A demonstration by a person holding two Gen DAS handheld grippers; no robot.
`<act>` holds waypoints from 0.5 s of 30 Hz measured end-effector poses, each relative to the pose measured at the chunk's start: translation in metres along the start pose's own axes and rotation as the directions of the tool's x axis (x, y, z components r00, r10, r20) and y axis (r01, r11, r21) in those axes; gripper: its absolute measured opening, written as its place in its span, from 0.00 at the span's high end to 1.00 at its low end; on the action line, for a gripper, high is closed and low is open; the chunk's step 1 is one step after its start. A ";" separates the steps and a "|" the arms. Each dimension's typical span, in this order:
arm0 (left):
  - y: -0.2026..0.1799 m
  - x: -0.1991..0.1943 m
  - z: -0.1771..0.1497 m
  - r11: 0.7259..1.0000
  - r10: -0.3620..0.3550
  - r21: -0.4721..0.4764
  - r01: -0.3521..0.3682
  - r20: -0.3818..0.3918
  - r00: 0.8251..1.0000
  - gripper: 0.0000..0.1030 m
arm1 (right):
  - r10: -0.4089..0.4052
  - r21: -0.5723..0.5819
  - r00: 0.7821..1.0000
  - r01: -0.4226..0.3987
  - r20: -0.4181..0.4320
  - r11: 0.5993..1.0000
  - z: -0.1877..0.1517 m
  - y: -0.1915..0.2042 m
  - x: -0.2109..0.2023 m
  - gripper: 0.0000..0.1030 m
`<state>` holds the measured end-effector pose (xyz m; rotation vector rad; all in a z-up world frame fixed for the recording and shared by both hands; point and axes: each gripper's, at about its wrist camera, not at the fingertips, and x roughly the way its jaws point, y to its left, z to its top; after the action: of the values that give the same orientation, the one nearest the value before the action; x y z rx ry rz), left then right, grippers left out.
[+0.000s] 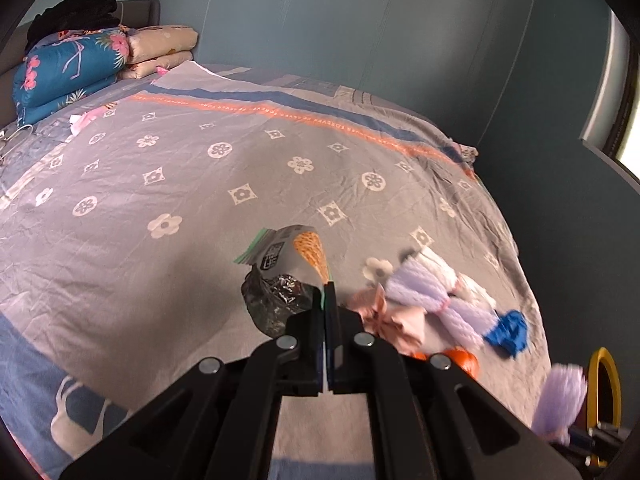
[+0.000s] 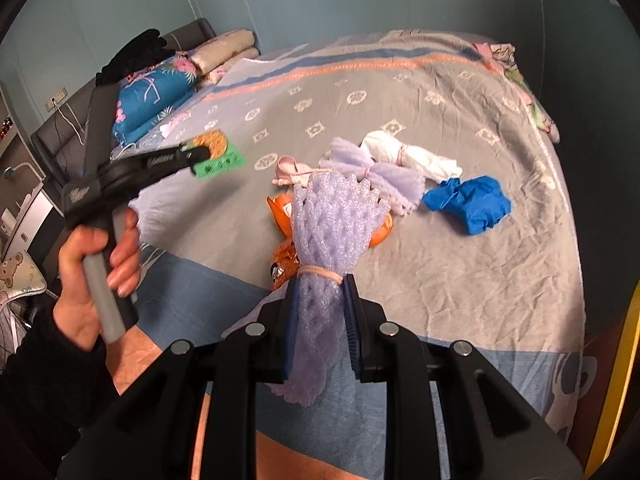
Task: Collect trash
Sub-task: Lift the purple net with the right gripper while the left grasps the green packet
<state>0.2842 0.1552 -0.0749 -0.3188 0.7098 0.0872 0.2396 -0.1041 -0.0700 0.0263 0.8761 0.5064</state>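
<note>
My left gripper (image 1: 326, 292) is shut on an empty snack bag (image 1: 286, 256) with a foil inside and holds it above the bed; the same gripper (image 2: 200, 154) and bag (image 2: 216, 152) show in the right wrist view. My right gripper (image 2: 320, 284) is shut on a bundle of purple foam netting (image 2: 336, 216) tied with a band; it also shows in the left wrist view (image 1: 560, 396). On the bedspread (image 2: 460, 280) lie an orange wrapper (image 2: 282, 208), a pink bow (image 2: 292, 170), a purple and white net bundle (image 2: 396, 164) and a crumpled blue glove (image 2: 472, 202).
Folded quilts (image 2: 160, 92) and a black garment (image 2: 136, 56) are stacked at the head of the bed. A teal wall (image 1: 360, 20) runs behind the bed. A yellow rim (image 1: 604, 384) shows at the bed's right edge. The person's hand (image 2: 100, 272) grips the left handle.
</note>
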 end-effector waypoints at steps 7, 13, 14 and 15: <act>-0.011 -0.041 -0.022 0.999 -0.022 0.035 0.021 0.024 0.999 0.99 | -0.011 0.031 0.998 0.010 0.060 0.999 0.006 -0.007 -0.024 0.80; -0.024 -0.074 -0.033 0.995 -0.071 0.073 0.069 0.034 0.997 0.99 | -0.045 0.048 0.990 0.039 0.135 0.998 0.011 -0.011 -0.062 0.80; -0.027 -0.080 -0.035 0.993 -0.084 0.081 0.080 0.038 0.996 0.99 | -0.053 0.051 0.988 0.046 0.145 0.998 0.010 -0.013 -0.070 0.80; -0.029 -0.084 -0.036 0.993 -0.090 0.086 0.087 0.042 0.995 0.99 | -0.062 0.053 0.986 0.054 0.152 0.997 0.010 -0.015 -0.076 0.80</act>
<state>0.2034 0.1189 -0.0378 -0.2668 0.6516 -0.0196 0.2123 -0.1487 -0.0114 0.0828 0.7357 0.4230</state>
